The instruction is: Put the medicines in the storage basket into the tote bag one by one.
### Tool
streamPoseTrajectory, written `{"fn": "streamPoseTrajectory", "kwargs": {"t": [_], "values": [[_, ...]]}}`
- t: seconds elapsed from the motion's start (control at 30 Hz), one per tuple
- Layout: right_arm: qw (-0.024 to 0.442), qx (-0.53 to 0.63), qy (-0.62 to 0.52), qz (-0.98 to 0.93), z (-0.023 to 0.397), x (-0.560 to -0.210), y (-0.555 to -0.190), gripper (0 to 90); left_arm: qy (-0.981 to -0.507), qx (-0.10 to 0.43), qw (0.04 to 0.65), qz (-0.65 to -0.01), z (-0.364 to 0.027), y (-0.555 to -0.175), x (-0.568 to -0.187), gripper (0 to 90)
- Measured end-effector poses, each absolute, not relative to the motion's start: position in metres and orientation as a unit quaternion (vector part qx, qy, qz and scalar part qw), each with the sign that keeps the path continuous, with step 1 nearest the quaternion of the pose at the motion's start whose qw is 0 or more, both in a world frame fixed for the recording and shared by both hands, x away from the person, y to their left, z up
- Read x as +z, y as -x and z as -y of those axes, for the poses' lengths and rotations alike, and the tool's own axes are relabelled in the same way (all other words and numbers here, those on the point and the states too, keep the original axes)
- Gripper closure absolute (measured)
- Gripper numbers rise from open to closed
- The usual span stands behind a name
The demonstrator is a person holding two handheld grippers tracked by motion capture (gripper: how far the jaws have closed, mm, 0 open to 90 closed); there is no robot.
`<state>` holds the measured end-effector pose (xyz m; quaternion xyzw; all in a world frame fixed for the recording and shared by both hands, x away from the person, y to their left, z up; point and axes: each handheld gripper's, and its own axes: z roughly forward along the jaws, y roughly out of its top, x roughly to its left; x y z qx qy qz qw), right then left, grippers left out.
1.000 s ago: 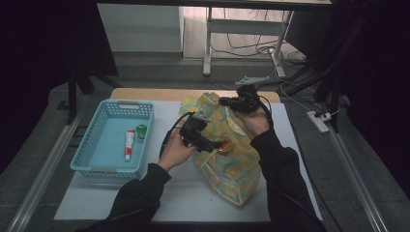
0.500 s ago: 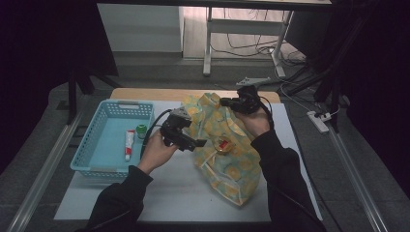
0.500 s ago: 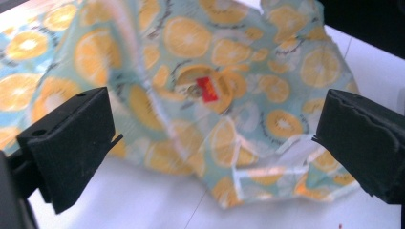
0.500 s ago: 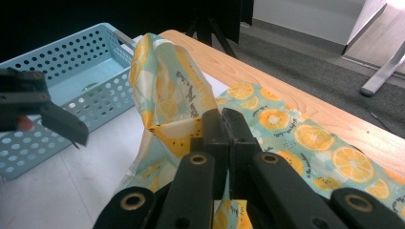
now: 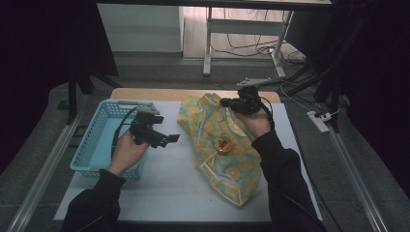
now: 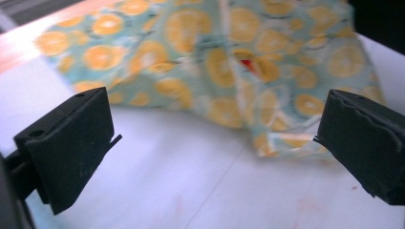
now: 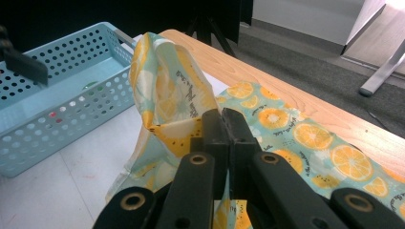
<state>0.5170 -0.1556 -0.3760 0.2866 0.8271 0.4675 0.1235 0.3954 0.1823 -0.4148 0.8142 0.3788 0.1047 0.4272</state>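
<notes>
A soft, crinkled bag (image 5: 220,145) printed with orange slices on pale green lay on the white table (image 5: 159,188), its long axis running from 11 o'clock at the far wooden edge to 5 o'clock near the person. The right gripper (image 7: 222,125) was clamped on a raised fold of the bag's far edge, jaws pressed together on the fabric. The left gripper (image 5: 167,139), at 9 o'clock from the bag, hovered with its ribbed black jaws spread wide and nothing between them, beside a perforated blue plastic basket (image 5: 96,145). A small red item (image 5: 223,143) showed at the bag's middle, too small to identify
</notes>
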Motion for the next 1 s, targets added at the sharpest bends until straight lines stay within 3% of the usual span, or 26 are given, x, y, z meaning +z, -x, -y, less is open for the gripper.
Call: {"fn": "streamPoseTrajectory", "kwargs": {"t": [0.53, 1.0], "values": [[0.124, 0.467, -0.288, -0.827, 0.156, -0.377, -0.517, 89.6, -0.787, 0.147, 0.38, -0.463, -0.255, -0.385, -0.436, 0.0], [0.124, 0.467, -0.287, -0.827, 0.155, -0.378, -0.517, 89.6, -0.767, 0.134, 0.351, -0.521, -0.291, -0.397, -0.474, 0.0]]}}
